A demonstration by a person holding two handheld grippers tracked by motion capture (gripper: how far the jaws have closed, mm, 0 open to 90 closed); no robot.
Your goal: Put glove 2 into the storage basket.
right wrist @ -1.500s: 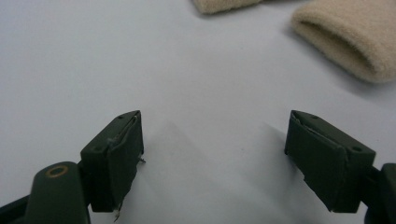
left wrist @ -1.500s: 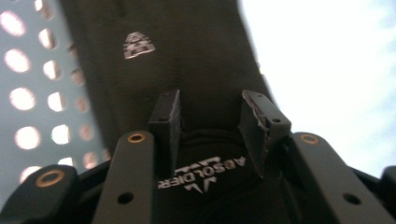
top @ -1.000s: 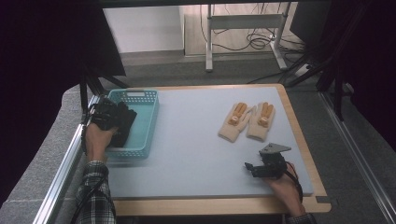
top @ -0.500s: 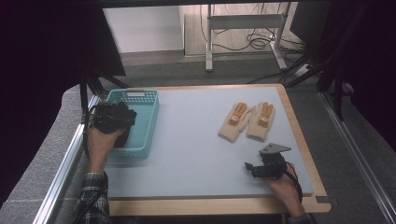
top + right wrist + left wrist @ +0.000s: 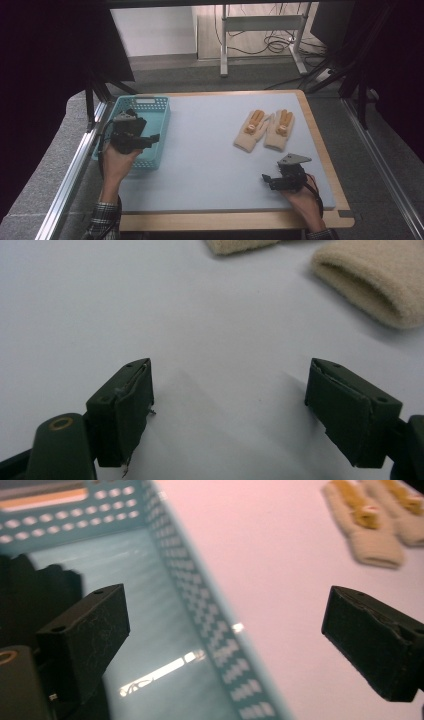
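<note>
A teal perforated basket [image 5: 150, 112] stands at the table's left. My left gripper [image 5: 152, 140] hovers over its near right part, pointing right. Its jaws have just been opening and now stand wide, with the basket wall [image 5: 210, 625] under the gap and nothing between them. A black soft item [image 5: 35, 587] lies inside the basket beside the left jaw. Two beige gloves with orange fingers [image 5: 252, 131] [image 5: 280, 130] lie side by side at the right, also in the left gripper view [image 5: 365, 527]. My right gripper [image 5: 267, 180] rests open on the mat, just short of a glove cuff [image 5: 370, 282].
The pale blue mat [image 5: 210, 150] has a wooden rim [image 5: 330, 165] along the right and near edges. A metal rail [image 5: 75, 165] runs along the left side. A grey desk frame with cables [image 5: 260, 30] stands on the floor beyond the table.
The left gripper has drawn back along the basket toward its near right side and its jaws have opened. The black item has left the jaws and lies in the basket. The right gripper has not moved.
</note>
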